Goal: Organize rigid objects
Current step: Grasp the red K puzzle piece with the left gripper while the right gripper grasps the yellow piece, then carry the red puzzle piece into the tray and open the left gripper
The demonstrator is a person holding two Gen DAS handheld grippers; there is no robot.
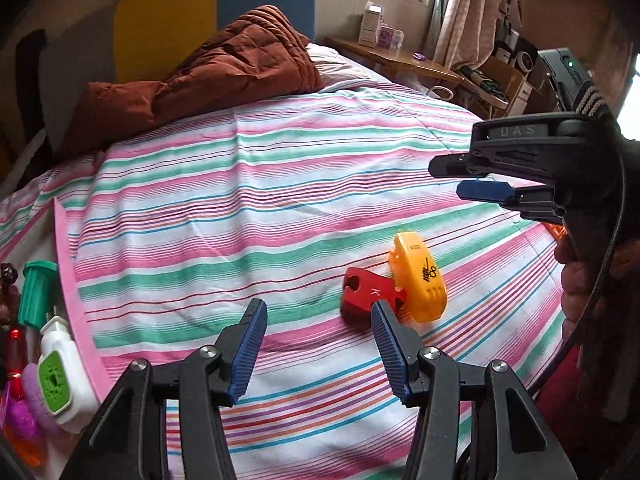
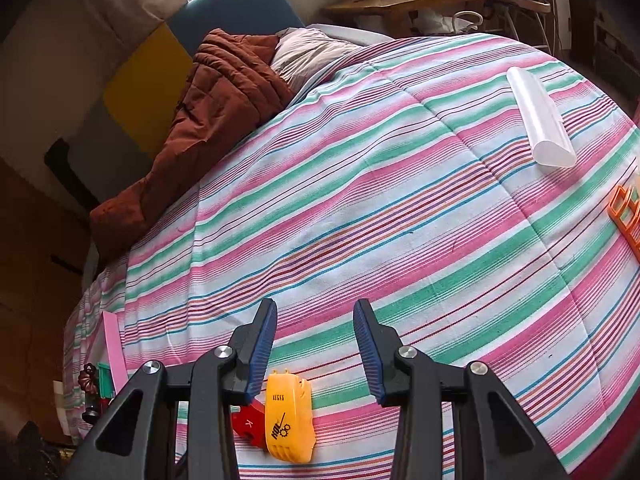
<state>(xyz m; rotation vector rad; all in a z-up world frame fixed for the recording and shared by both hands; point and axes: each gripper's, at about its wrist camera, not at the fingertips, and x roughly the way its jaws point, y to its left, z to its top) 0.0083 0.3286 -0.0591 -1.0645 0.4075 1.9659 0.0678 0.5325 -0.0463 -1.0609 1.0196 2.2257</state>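
yellow shell [image 1: 420,280] lies lengthwise, apparently touching red piece [image 1: 370,294].

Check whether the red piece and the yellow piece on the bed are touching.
Touching. The right wrist view shows the red piece tucked against the yellow piece with no sheet between; the left wrist view agrees.

Both my grippers tilt down over the bed: left gripper [image 1: 318,312] jaws apart and empty, right gripper [image 2: 315,312] narrower, also holding nothing.
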